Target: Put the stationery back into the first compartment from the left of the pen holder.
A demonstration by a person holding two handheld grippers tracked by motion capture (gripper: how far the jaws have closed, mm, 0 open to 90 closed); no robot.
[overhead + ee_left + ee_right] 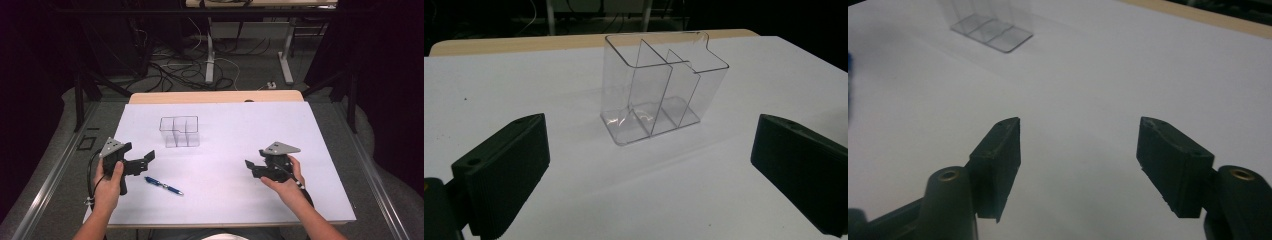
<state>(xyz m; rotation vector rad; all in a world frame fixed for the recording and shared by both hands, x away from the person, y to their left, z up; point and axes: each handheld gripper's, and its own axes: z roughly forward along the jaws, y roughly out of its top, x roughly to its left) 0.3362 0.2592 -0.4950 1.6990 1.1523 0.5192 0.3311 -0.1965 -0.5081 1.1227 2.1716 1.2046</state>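
Grippers are hovering with jaws apart, left gripper sitting just beside the pen for pickup, right gripper waiting well apart, while the clear organizer is standing upright beyond, ready to receive it.

Clear, colourless plastic organizer with three compartments, ahead of the left gripper; both grippers black, each topped by a grey three-cornered plate. Pen just right of the left gripper: blue barrel, silver tip. Table surface plain white, unpatterned, with a light wood far edge.
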